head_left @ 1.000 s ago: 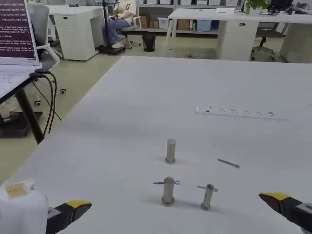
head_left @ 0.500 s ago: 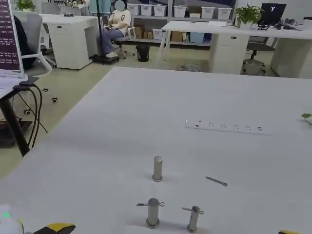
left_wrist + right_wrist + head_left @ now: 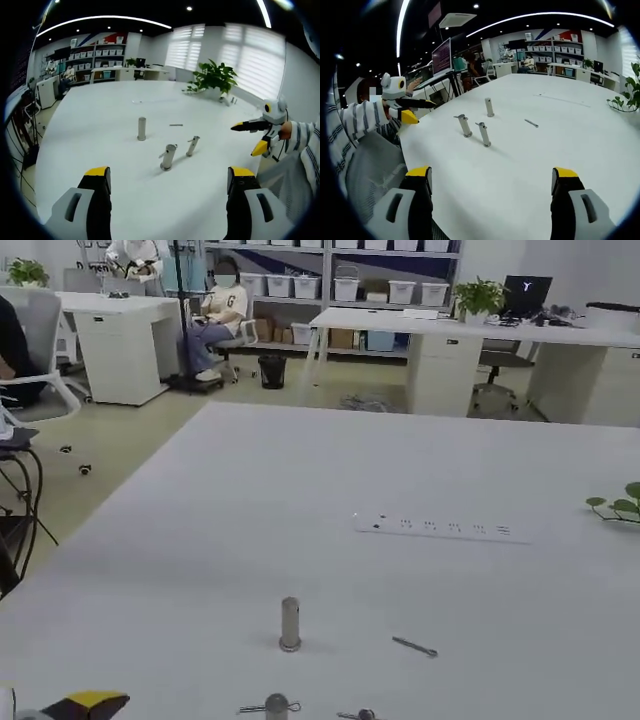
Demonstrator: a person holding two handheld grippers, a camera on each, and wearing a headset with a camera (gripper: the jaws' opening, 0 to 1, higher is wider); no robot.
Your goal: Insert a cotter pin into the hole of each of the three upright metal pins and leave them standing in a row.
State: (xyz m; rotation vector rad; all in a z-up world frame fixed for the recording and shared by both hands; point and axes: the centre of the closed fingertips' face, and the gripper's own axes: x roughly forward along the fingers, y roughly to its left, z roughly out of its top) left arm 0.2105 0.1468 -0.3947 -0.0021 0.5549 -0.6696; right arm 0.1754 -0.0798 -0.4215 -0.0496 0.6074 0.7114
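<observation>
Right gripper view: three metal pins stand upright on the white surface [image 3: 560, 145]. Two stand close together nearer the camera, the first fitted pin [image 3: 465, 125] and the second fitted pin [image 3: 484, 134], and each has a cotter pin through its top. The bare pin [image 3: 489, 107] stands farther back, apart from that pair, so the three make no single line. That gives three cotter pins in all: two seated, and one loose cotter pin [image 3: 531, 123] lying flat on the surface, to the side of the bare pin and not touching it.

The right claw [image 3: 492, 173] is held back from the pins, its two yellow-tipped jaws spread wide with nothing between them. The left claw [image 3: 169, 175] is likewise spread wide and grips nothing, facing the pins from the opposite side.

In the head view, one white power strip [image 3: 440, 528] lies well beyond the bare pin. One leafy plant [image 3: 620, 505] reaches in at the surface's right edge.
</observation>
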